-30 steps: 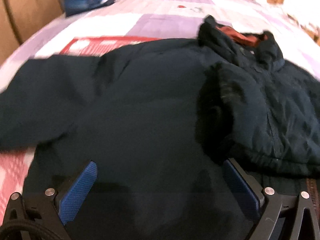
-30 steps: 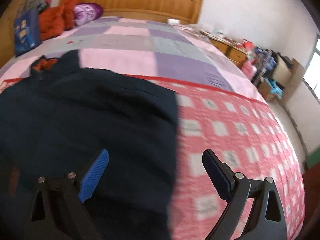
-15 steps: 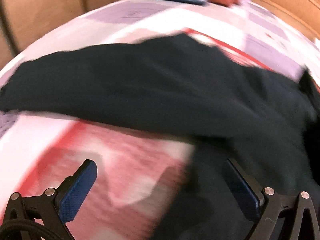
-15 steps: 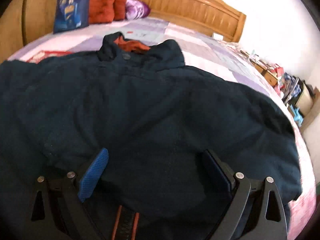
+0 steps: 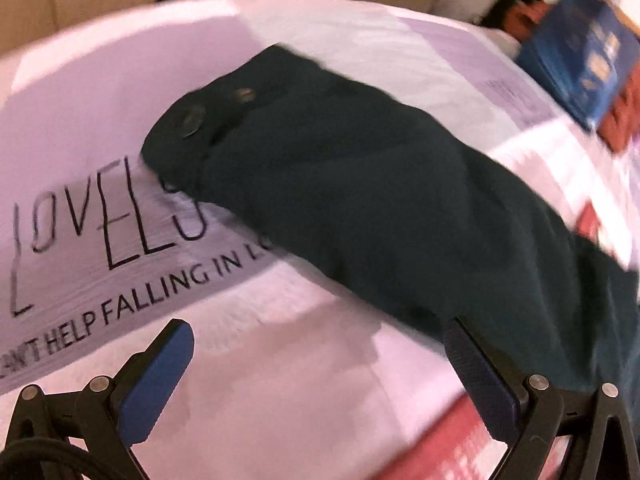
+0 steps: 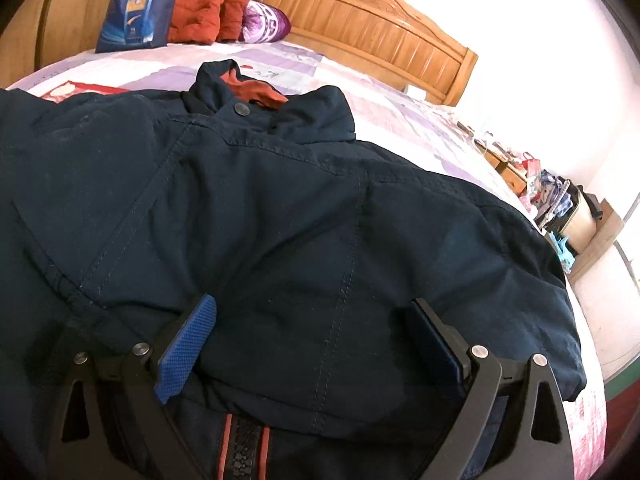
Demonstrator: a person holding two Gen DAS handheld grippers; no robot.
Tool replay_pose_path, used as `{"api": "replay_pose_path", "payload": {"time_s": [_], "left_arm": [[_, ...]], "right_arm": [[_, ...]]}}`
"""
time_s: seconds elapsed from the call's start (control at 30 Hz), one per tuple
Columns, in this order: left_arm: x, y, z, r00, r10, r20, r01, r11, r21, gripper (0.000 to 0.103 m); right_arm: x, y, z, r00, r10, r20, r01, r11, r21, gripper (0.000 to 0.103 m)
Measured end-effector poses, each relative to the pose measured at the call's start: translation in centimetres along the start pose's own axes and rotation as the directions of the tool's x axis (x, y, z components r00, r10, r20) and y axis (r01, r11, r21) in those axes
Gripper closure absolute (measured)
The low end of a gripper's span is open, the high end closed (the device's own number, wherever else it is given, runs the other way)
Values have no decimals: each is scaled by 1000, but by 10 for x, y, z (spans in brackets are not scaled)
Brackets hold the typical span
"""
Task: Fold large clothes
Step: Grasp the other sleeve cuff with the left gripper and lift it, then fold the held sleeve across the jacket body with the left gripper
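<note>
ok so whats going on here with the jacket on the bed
A person with a gripper in each hand is folding a dark navy jacket laid out on a bed. The right gripper hovers open over the jacket's body. The left gripper, also open, faces one sleeve stretched across the quilt.

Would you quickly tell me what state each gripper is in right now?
Left gripper: open, holding nothing, near the jacket sleeve.
Right gripper: open, holding nothing, over the dark jacket.
</note>
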State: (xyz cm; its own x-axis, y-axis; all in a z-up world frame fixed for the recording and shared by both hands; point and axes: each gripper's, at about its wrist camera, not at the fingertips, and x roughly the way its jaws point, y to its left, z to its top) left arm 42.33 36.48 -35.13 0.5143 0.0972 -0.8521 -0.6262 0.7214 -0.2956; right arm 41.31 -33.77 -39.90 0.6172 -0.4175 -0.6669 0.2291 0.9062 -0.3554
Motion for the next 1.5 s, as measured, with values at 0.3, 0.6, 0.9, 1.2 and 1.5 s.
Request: {"api": "replay_pose_path", "payload": {"time_s": [0.3, 0.6, 0.9, 1.2, 1.5], "left_arm": [[48, 3, 42, 991, -136, -8, 131, 971, -201, 0], [64, 1, 74, 973, -226, 39, 228, 934, -274, 68], [-38, -98, 77, 948, -243, 208, 208, 962, 174, 83], [-121, -262, 17, 865, -475, 161, 348, 799, 490, 87], [-147, -394, -128, 839, -544, -28, 422, 616, 665, 88]], "right_arm": [[2, 3, 0, 1000, -25, 0, 25, 1000, -17, 5], [3, 2, -1, 1000, -30, 2, 30, 999, -20, 5], [3, 2, 0, 1000, -28, 1, 28, 999, -21, 5], [4, 2, 0, 1000, -20, -2, 20, 1000, -16, 5], [2, -16, 13, 991, 111, -70, -108, 993, 51, 6]]}}
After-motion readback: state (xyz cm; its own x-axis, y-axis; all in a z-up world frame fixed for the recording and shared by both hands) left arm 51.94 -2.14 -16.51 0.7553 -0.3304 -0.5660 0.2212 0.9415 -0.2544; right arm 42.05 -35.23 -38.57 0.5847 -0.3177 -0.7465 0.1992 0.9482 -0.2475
